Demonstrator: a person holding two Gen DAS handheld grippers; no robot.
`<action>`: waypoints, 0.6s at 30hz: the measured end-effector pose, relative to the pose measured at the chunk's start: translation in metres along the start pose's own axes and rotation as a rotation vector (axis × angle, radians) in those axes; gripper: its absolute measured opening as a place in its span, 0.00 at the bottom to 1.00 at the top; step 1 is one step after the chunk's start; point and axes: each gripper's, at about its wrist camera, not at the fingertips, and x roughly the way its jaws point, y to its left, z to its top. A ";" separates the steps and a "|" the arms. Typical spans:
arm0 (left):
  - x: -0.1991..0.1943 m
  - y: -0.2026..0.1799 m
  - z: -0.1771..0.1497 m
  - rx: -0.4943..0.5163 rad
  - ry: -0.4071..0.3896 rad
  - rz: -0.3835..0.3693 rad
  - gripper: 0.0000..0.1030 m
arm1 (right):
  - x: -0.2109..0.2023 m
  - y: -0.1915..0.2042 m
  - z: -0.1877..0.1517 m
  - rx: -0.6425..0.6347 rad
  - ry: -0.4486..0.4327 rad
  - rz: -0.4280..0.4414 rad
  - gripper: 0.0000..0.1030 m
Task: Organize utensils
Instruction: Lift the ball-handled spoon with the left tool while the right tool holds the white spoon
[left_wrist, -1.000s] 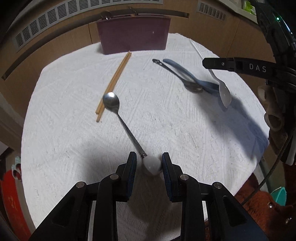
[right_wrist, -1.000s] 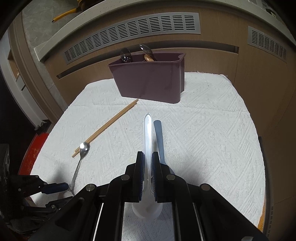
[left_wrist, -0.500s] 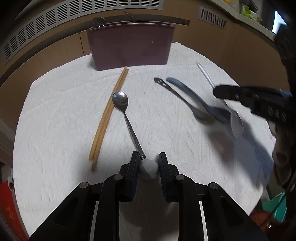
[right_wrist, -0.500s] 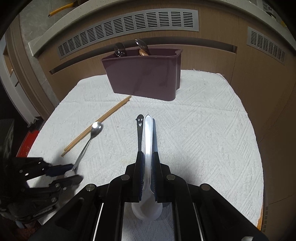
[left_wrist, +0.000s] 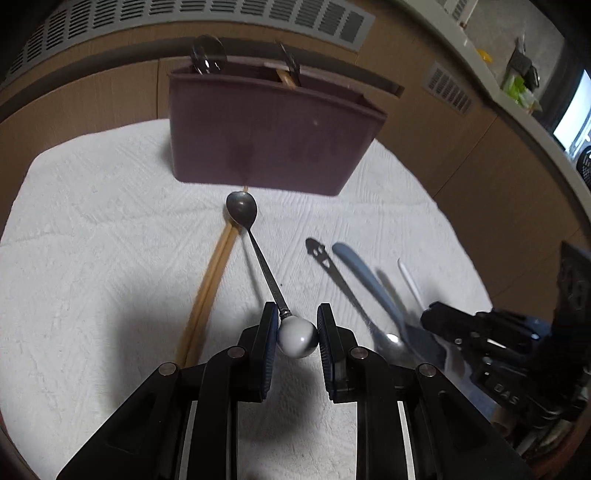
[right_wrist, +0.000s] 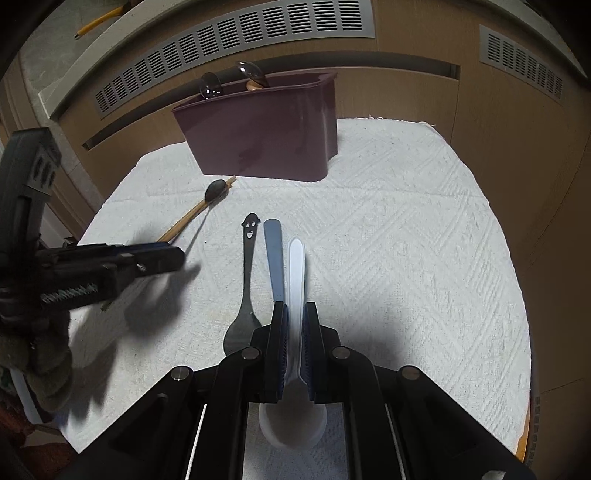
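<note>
The left gripper (left_wrist: 297, 328) is clamped on the round white knob of a metal spoon (left_wrist: 258, 254), pads squeezing both sides of the ball. That spoon's long axis runs from the jaws up toward eleven o'clock, bowl leading, pointing at the maroon utensil holder (left_wrist: 269, 136) at twelve o'clock. Its bowl sits over the far tip of the chopsticks (left_wrist: 208, 291), whether touching I cannot tell.

Over on the right wrist view, the right gripper (right_wrist: 293, 325) is pinched narrow on a translucent white spoon (right_wrist: 296, 266), gripped at the neck: handle aimed at twelve o'clock toward the holder, bowl hanging back under the jaws at six.

The count now. One pair of wooden chopsticks, lying on the white cloth (right_wrist: 406, 240) from seven toward one o'clock in the left view. One dark metal spoon with a smiley cut-out (right_wrist: 246, 280) in its handle, flat on the cloth, handle to twelve. One blue-handled utensil (right_wrist: 274, 254) just beside it, parallel, between it and the white spoon. In the holder, two spoon bowls and something wooden poke above the rim.

Both tools tip steeply downward. The left gripper's body reaches in from nine o'clock of the right view, a gloved hand (right_wrist: 40, 365) below it.
</note>
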 end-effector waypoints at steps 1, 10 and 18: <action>-0.009 0.003 0.001 -0.003 -0.017 -0.004 0.22 | 0.000 -0.001 0.001 0.007 0.001 0.005 0.08; -0.068 0.003 -0.008 0.080 -0.165 0.057 0.22 | -0.003 0.008 0.008 0.004 -0.025 0.074 0.08; -0.062 -0.005 -0.041 0.129 -0.132 0.059 0.22 | -0.007 0.014 0.009 -0.008 -0.036 0.093 0.08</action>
